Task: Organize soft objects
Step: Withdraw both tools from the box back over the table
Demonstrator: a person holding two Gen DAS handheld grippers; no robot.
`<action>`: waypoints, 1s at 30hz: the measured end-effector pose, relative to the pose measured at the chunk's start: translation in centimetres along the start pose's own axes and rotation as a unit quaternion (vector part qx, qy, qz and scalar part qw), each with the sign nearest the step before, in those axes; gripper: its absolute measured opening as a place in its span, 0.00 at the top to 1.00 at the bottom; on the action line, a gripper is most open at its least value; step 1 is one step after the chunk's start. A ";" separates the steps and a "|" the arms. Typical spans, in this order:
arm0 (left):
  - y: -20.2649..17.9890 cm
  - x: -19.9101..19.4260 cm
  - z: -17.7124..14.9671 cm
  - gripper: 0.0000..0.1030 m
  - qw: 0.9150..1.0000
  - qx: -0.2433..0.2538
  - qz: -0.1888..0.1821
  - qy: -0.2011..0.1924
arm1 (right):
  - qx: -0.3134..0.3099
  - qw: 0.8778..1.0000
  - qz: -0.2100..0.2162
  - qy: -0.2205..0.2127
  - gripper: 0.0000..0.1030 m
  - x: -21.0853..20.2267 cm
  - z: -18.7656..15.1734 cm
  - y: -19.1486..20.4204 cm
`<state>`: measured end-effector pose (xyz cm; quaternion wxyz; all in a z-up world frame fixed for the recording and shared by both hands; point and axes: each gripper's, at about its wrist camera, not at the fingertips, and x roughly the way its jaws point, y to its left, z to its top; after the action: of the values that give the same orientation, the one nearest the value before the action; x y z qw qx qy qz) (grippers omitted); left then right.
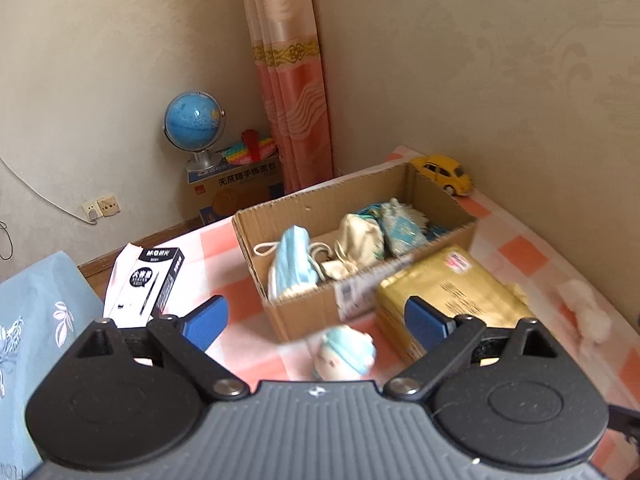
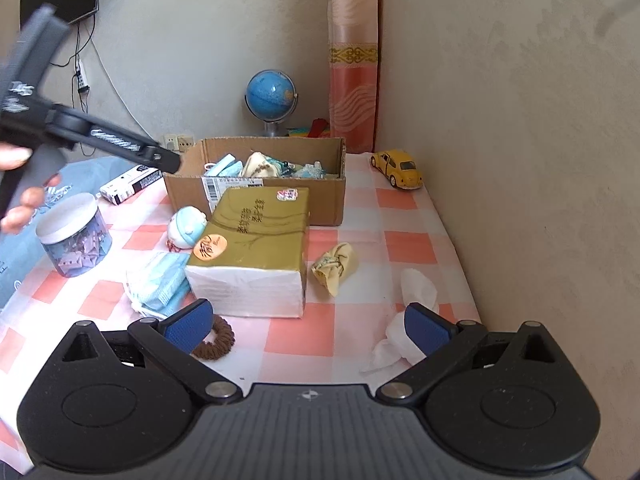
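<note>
We have the cardboard box (image 2: 256,184) at the back of the checked tablecloth (image 2: 408,248), already holding a mask and some cloth items. Still outside it lie the blue face masks (image 2: 160,284), which we judge light and floppy, best pinched across the pleats; the white tissue (image 2: 416,292), flimsy, taken at its bunched middle; and the yellow cloth (image 2: 336,266). Our left gripper (image 1: 316,320) and right gripper (image 2: 308,326) both gape wide, holding nothing.
</note>
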<state>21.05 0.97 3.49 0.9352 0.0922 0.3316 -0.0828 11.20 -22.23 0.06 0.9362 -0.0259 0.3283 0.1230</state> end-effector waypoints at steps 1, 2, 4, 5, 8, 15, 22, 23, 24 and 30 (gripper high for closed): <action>-0.3 -0.5 -0.5 0.06 1.000 -0.003 0.001 -0.003 | -0.001 1.000 -0.001 0.001 0.00 0.0 -0.2 -0.1; -0.5 -1.1 -1.0 0.05 1.000 -0.008 0.003 -0.008 | -0.002 1.000 -0.002 0.002 0.00 0.1 -0.4 -0.3; -1.0 -2.1 -2.0 0.03 1.000 -0.013 0.005 -0.018 | 0.000 1.000 -0.003 0.008 0.00 0.3 -0.9 -0.6; -1.3 -2.4 -2.6 0.02 1.000 -0.017 0.006 -0.020 | 0.002 1.000 -0.005 0.010 0.00 0.3 -1.1 -0.8; -1.7 -3.0 -3.9 0.02 0.999 -0.028 0.008 -0.019 | 0.006 1.000 -0.011 0.018 0.00 0.6 -1.7 -1.3; -1.8 -2.2 -6.3 0.02 0.998 -0.059 0.014 0.011 | 0.008 1.000 -0.012 0.026 0.00 1.2 -2.4 -1.7; -1.7 -1.8 -8.1 0.02 0.997 -0.069 0.006 0.031 | -0.028 0.999 0.015 0.043 0.00 2.6 -2.7 0.3; -1.7 -1.8 -8.2 0.02 0.997 -0.067 0.006 0.031 | -0.035 0.998 0.019 0.045 0.00 2.9 -2.7 0.6; -1.7 -1.8 -8.3 0.02 0.997 -0.064 0.008 0.030 | -0.042 0.998 0.022 0.047 0.00 3.2 -2.6 1.0; -1.2 -2.0 -8.8 0.02 0.998 -0.054 0.014 0.028 | -0.079 0.995 0.043 0.048 0.00 5.2 -1.7 3.3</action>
<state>13.93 2.00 -2.07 0.9304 0.0483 0.3599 -0.0492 13.34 -18.18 -4.39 0.9083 -0.0913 0.3631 0.1869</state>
